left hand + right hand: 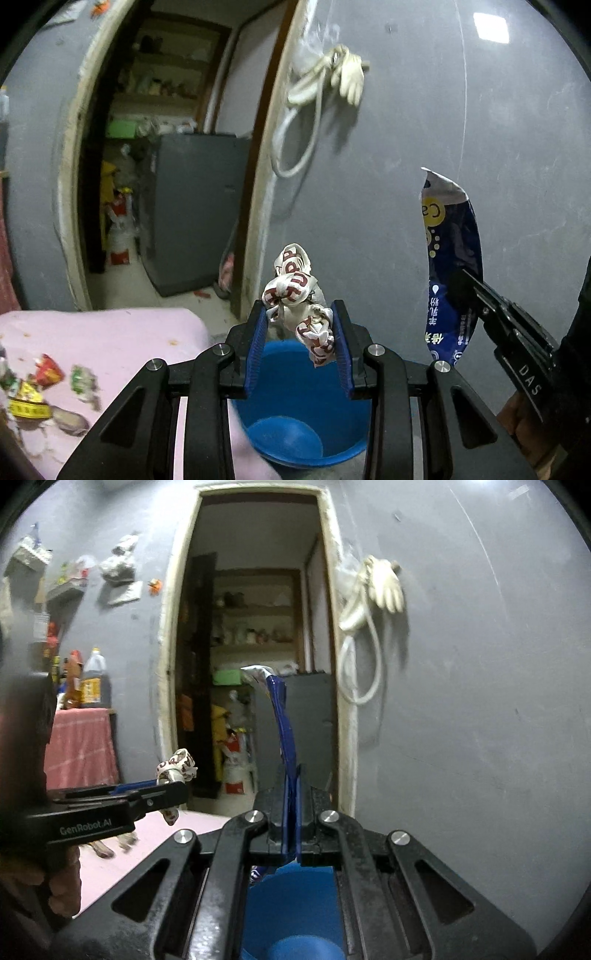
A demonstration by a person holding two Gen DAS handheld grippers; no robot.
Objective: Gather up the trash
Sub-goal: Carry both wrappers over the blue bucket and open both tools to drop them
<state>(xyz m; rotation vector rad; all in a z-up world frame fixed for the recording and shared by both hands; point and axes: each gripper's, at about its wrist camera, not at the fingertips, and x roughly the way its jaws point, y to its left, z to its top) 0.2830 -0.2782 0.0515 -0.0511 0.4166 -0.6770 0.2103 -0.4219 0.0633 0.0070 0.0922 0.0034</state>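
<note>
My left gripper [299, 308] is shut on a crumpled white wrapper with red letters [291, 291], which pokes up between its blue pads. A blue bucket [295, 402] stands open right below it. At the right, a dark blue pouch [450, 258] hangs upright with my right gripper [463, 284] shut on its lower half. The right wrist view shows that pouch [284, 723] edge-on, pinched in my right gripper [291, 775] above the bucket [291, 897]. To the left there, my left gripper [173, 794] carries the white wrapper [177, 766].
Several loose wrappers [40, 384] lie on a pink cloth [122, 336] left of the bucket. A grey wall is close ahead, with gloves and a hose [343, 77] hanging on it. A doorway shows a grey cabinet [192, 206]. Bottles [94, 679] stand at far left.
</note>
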